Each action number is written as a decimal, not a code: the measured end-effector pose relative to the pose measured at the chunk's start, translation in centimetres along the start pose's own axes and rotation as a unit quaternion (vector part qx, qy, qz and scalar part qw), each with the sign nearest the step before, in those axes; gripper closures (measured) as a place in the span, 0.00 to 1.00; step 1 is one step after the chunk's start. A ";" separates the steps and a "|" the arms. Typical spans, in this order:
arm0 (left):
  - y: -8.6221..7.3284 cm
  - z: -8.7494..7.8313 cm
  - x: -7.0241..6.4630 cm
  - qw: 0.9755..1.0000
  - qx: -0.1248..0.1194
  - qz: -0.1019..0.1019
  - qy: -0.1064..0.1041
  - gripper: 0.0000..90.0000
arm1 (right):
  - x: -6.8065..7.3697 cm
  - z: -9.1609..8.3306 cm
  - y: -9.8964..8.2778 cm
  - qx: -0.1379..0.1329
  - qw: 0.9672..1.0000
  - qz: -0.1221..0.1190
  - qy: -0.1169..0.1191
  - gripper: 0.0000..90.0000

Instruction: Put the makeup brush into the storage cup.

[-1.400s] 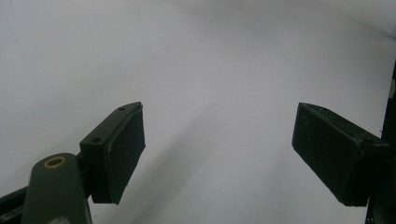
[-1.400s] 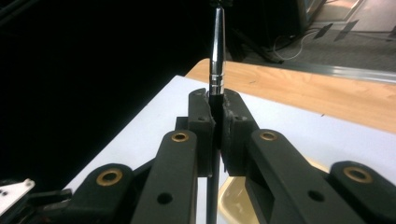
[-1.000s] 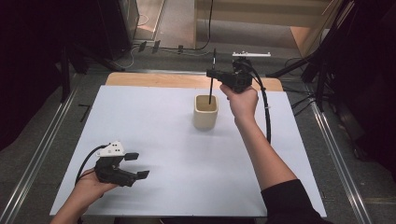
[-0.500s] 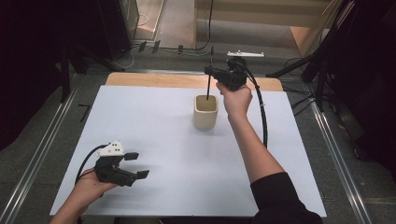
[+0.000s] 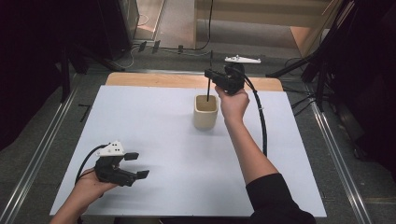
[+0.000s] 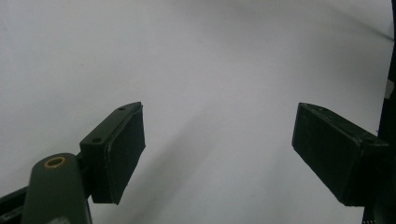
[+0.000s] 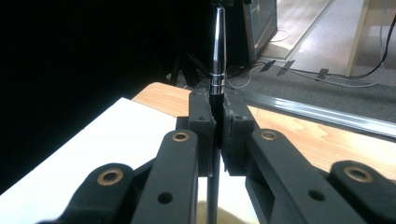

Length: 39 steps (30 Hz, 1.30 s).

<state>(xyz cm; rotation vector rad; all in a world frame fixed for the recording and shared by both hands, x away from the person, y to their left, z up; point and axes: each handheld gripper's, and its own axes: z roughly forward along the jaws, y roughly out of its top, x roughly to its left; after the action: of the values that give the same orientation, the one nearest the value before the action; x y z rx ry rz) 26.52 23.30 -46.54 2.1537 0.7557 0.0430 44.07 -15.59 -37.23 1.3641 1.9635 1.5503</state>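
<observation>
While we look along the right gripper (image 7: 216,135), we see its jaws pressed together on a pen (image 7: 217,51) — the pads clamp the dark shaft just under the silver ring, and the tapered silver end sticks up above the fingers (image 7: 201,123). Below the pads the thin shaft runs straight down, toward a pale rim at the bottom edge. From above, the right gripper (image 5: 208,74) hangs over the far side of the sheet (image 5: 154,116), and the pen (image 5: 208,91) stands upright with its lower end inside the cup (image 5: 206,112). We cannot tell whether the tip touches the cup's floor. Our left gripper (image 5: 136,164) rests near the front left of the sheet, well apart from the cup — its jaws stand wide, with nothing between the pads (image 6: 123,149).
</observation>
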 end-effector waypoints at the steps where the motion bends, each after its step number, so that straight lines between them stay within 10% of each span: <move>1: 0.0 0.0 0.0 1.000 -0.001 0.000 -0.001 0.19 | -0.1 0.1 -0.3 -0.003 1.000 -0.002 0.001 0.95; 28: 0.0 0.0 0.1 1.000 0.001 0.001 0.002 0.19 | -0.2 1.0 -4.1 0.036 0.999 0.005 0.015 0.94; 33: 0.0 -0.1 0.1 1.000 0.005 -0.002 0.005 0.19 | -0.5 0.5 -3.8 0.037 0.999 0.014 0.020 0.35; 39: 0.1 0.1 0.1 1.000 0.003 -0.002 0.004 0.19 | -0.5 -1.1 -3.5 0.043 0.998 0.009 0.037 0.28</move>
<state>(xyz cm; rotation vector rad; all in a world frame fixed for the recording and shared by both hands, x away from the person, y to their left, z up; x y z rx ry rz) 26.62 23.26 -46.57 2.1596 0.7663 0.0473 41.84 -16.53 -40.07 1.3814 2.0897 1.5612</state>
